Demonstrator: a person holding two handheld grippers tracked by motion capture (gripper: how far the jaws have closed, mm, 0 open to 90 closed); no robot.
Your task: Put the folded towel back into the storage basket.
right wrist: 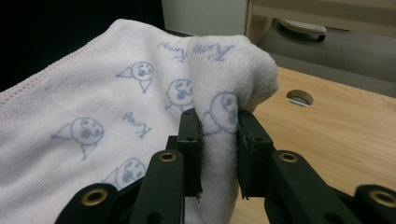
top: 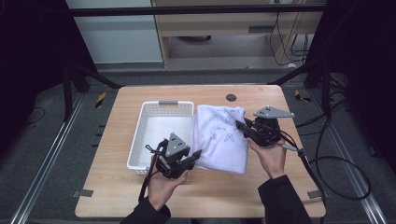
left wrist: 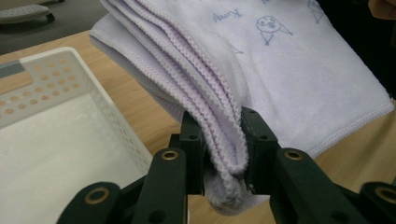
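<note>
The folded towel [top: 220, 137] lies on the table [top: 261, 196] just beside the white basket [top: 161, 135]. The left gripper [left wrist: 219, 156] pinches the towel's stitched edges at the basket side; the right gripper [right wrist: 217, 140] pinches a fold on the far side from the basket

- Towel [top: 220, 137]: white to pale lilac terry cloth, folded into several layers, printed with small blue cartoon figures and script. It lies on the wooden table [top: 233, 196], its left edge touching the basket.
- Basket [top: 159, 126]: white plastic, rectangular, perforated walls, upright, just left of the towel.
- Towel edges: stitched, stacked hems at the near left corner; a bunched fold at the right side.
</note>
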